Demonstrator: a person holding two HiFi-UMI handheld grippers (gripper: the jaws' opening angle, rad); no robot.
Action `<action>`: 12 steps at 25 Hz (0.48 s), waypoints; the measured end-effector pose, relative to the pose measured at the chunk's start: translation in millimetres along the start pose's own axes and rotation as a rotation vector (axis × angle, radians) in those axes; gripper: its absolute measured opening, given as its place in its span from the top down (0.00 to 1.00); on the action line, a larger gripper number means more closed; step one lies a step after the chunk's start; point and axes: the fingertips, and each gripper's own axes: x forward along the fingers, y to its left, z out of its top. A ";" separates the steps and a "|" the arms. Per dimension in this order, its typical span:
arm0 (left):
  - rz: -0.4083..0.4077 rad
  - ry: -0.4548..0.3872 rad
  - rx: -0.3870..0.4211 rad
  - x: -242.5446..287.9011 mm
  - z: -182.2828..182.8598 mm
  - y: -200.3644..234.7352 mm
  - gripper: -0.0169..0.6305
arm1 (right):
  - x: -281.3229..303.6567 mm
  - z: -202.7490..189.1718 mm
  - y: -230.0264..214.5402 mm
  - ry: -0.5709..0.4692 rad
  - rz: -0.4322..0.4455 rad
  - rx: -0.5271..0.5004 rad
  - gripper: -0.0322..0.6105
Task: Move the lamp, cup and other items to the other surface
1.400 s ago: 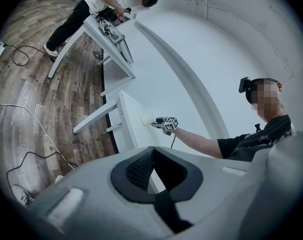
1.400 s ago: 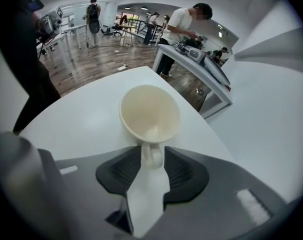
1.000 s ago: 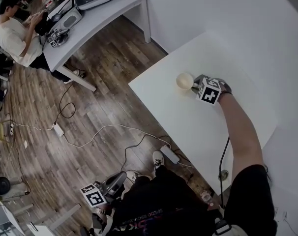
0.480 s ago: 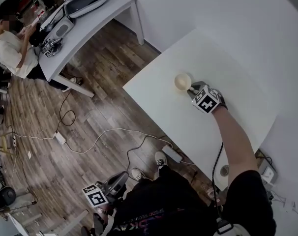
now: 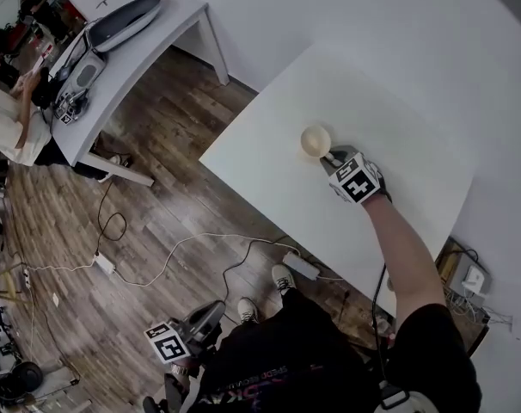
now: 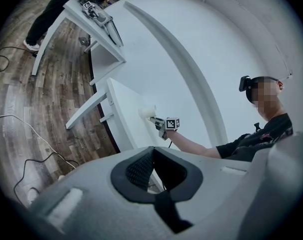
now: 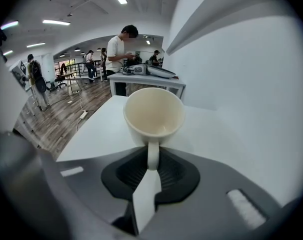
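the right gripper (image 5: 331,156) has rolled at the wrist, so its marker cube (image 5: 356,184) now sits near-right of the cup (image 5: 315,140) instead of straight right; the cup has edged farther in from the left edge of the white table (image 5: 265,149) (only slightly).

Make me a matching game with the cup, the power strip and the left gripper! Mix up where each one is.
Things:
1. cup
2. power strip
3. left gripper

Places:
a. lying on the wooden floor, by a shoe
b. down low, beside the person's leg
c. handle pinched in the right gripper, over the white table

Pairs: 1-c, 2-a, 3-b
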 end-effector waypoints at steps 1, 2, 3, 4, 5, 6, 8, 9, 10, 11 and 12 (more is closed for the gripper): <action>-0.008 0.009 0.003 -1.1 0.4 0.7 0.98 | -4.6 -1.9 1.7 0.000 -0.010 0.016 0.87; -0.016 0.018 0.005 -2.6 0.6 1.7 0.98 | -9.5 -4.2 3.8 -0.002 -0.020 0.031 0.88; -0.024 0.028 0.008 -4.4 0.7 2.8 0.98 | -14.7 -6.5 6.3 -0.005 -0.031 0.048 0.88; -0.034 0.038 0.010 -6.2 1.0 3.9 0.98 | -20.7 -8.2 9.5 -0.008 -0.041 0.067 0.87; -0.046 0.049 0.013 -7.8 1.4 4.8 0.98 | -27.5 -9.1 13.4 -0.010 -0.051 0.086 0.87; -0.058 0.061 0.015 -9.5 2.0 5.6 0.98 | -34.2 -9.7 17.4 -0.012 -0.062 0.101 0.88; -0.084 0.084 0.021 -13.7 2.9 6.4 0.98 | -45.8 -12.4 26.1 -0.009 -0.088 0.121 0.88; -0.097 0.095 0.024 -16.6 2.9 6.4 0.98 | -51.9 -13.9 32.0 -0.007 -0.098 0.130 0.88; -0.110 0.105 0.027 -20.1 2.5 6.3 0.98 | -58.2 -16.1 37.9 -0.004 -0.110 0.140 0.88; -0.122 0.113 0.030 -24.2 2.0 6.4 0.98 | -64.4 -19.6 42.9 -0.001 -0.125 0.147 0.88; -0.132 0.119 0.033 -28.7 1.6 6.6 0.98 | -70.5 -23.5 47.4 0.000 -0.142 0.153 0.88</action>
